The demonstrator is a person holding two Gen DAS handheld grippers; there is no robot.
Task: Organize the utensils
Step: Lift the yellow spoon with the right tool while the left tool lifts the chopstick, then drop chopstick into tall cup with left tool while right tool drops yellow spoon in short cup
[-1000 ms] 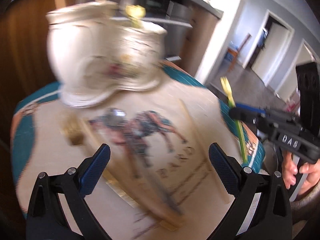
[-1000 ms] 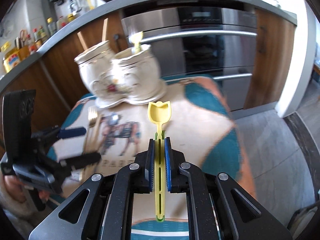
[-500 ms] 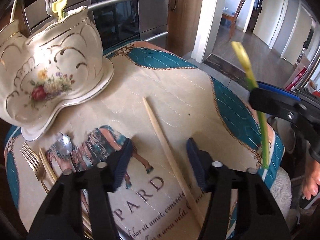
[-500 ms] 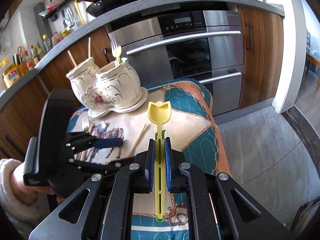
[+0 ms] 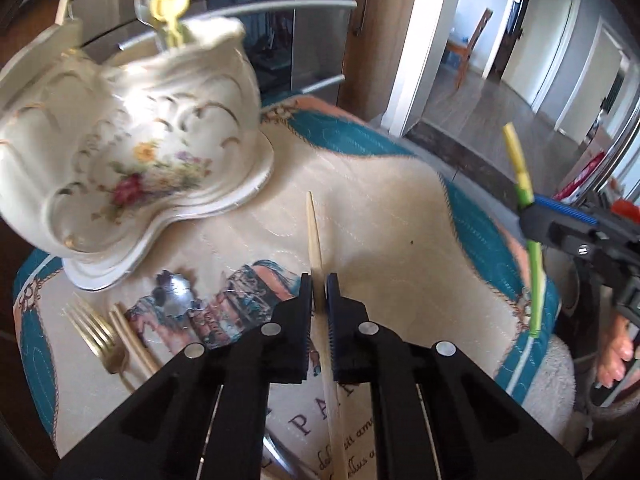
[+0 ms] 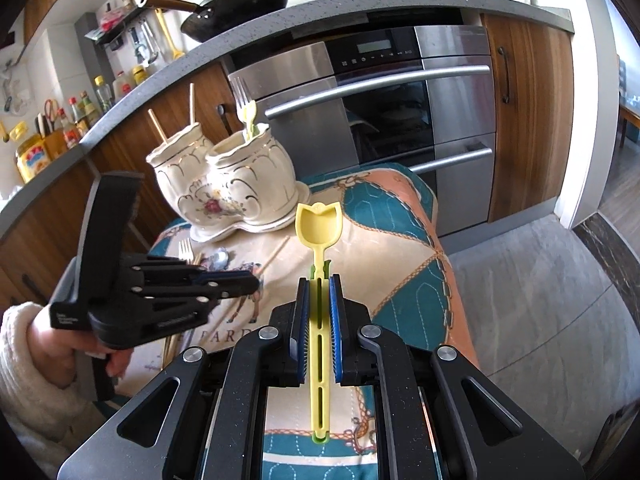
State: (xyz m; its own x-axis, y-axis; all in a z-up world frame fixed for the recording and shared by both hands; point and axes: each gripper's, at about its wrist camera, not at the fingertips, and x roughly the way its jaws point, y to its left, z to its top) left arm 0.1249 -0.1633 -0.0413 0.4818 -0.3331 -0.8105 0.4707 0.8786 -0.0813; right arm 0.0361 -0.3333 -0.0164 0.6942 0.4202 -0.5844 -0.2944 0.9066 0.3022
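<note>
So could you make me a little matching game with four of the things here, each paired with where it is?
Things:
1. yellow spoon
2. chopstick
3. gold fork
4. silver fork

Places:
A. standing in the ceramic holder
B. clamped in the right gripper
C. lying free on the cloth
D. between the left gripper fingers

Pairs: 1-B, 2-D, 3-C, 4-A

Steel built-in oven [image 6: 420, 92] under grey countertop [image 6: 280, 28], wooden cabinets [image 6: 528, 120], grey floor [image 6: 540, 272], white doorways [image 5: 532, 40].
</note>
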